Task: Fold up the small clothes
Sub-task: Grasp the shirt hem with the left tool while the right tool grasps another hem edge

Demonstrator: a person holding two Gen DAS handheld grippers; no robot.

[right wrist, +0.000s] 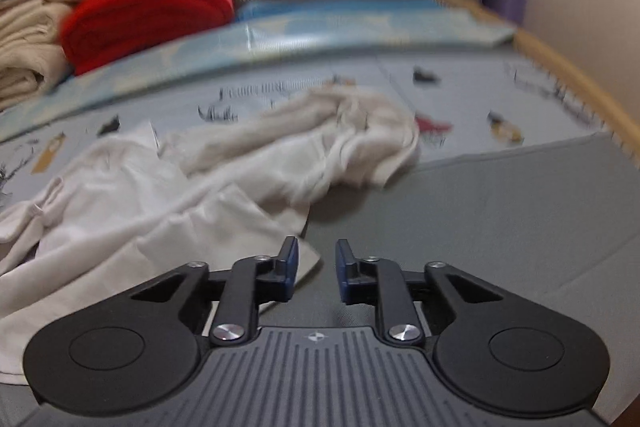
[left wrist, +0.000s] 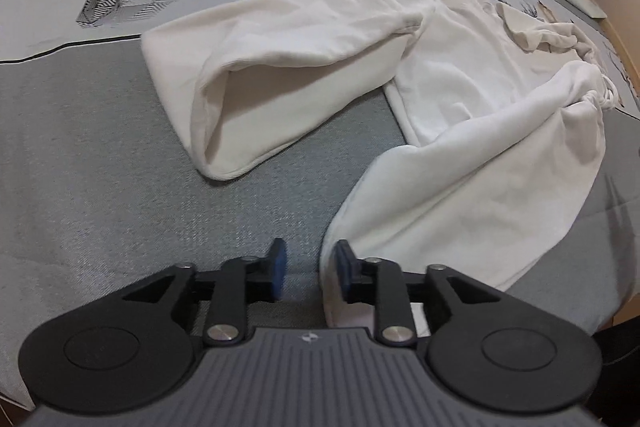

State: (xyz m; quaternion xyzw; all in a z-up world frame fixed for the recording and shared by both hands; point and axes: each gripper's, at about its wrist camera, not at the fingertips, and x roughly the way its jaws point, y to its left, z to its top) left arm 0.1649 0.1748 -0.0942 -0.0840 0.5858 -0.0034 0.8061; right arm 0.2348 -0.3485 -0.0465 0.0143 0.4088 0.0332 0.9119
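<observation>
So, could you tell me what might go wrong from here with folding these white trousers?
The left gripper is open, and the hem of the white trousers sits only at one pad, so closing may snag a single layer or miss. The right gripper is open beside the waist edge with no cloth between its pads. The waistband end is bunched, so a fold now could trap creases.

Each claw (left wrist: 308,269) has black linkage arms, silver screws, blue pads and a ribbed grey base.
</observation>
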